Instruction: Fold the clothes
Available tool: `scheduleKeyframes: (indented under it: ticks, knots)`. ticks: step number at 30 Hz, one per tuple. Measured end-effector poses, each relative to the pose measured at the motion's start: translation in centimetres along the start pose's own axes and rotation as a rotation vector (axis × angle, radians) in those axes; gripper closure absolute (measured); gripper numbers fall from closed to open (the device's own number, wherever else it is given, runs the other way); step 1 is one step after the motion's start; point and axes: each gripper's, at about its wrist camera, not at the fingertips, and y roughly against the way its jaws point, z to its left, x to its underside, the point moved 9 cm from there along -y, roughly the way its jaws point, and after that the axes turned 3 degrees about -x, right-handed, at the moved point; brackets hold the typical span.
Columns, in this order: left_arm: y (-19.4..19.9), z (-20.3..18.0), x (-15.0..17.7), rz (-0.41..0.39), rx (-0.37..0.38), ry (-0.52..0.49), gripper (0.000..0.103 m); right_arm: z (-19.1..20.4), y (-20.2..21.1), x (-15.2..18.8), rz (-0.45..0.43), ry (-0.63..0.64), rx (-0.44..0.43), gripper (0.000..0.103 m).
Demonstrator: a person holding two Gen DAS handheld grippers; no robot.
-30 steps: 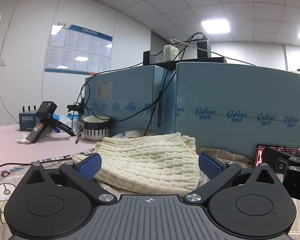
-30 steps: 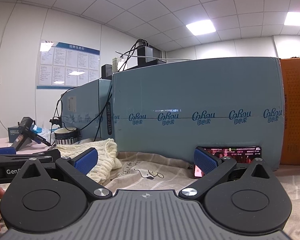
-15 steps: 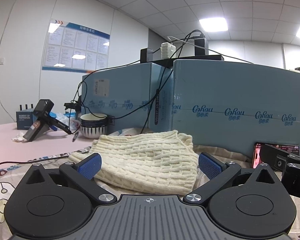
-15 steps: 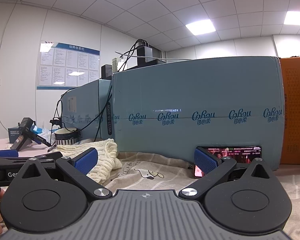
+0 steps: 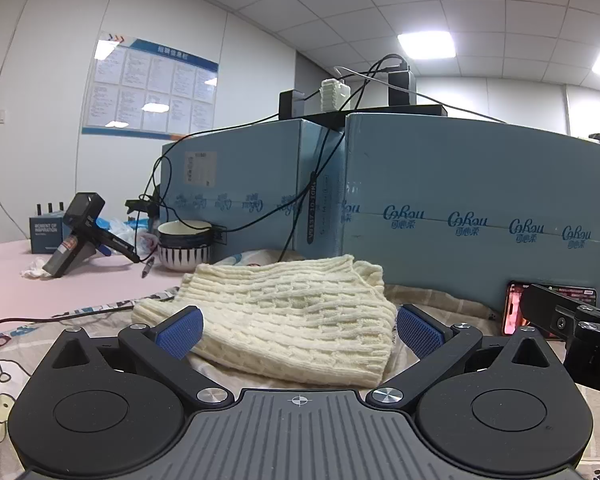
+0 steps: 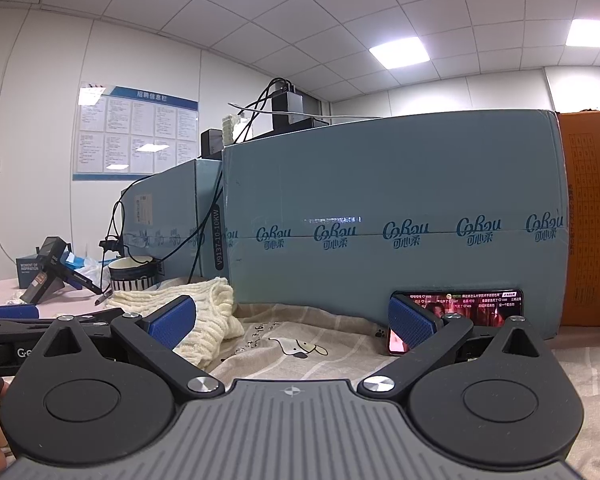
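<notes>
A cream cable-knit sweater [image 5: 288,312] lies folded in a thick bundle on the patterned sheet [image 6: 300,344]. My left gripper [image 5: 300,330] is open just short of it, blue pads either side of its near edge, not touching. In the right wrist view the sweater [image 6: 204,312] sits at the left, behind the left blue pad. My right gripper [image 6: 292,322] is open over bare sheet, nothing between its fingers. The left gripper's body shows at the far left of the right wrist view, and the right gripper's body [image 5: 572,332] at the right of the left wrist view.
Big light-blue cartons [image 6: 380,220] wall off the back. A phone [image 6: 460,312] with a lit screen leans on one. A striped bowl [image 5: 186,248], a black handheld device [image 5: 80,236], cables and a small box sit on the pink surface at left. An orange carton [image 6: 592,216] stands at right.
The left gripper has drifted slightly, so the sweater sits a little more centred between its pads. The right gripper is almost unmoved. Both stay open.
</notes>
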Motion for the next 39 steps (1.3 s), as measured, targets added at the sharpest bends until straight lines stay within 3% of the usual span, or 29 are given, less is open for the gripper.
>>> scheduleKeyframes:
  ticks: [26, 39]
  knots:
    - [0.1, -0.1, -0.1, 0.001, 0.027, 0.018, 0.0, -0.1, 0.3, -0.2, -0.013, 0.003, 0.003, 0.0]
    - [1.5, 0.8, -1.0, -0.097, -0.018, 0.026, 0.0, 0.5, 0.8, -0.5, -0.038, 0.035, 0.003, 0.0]
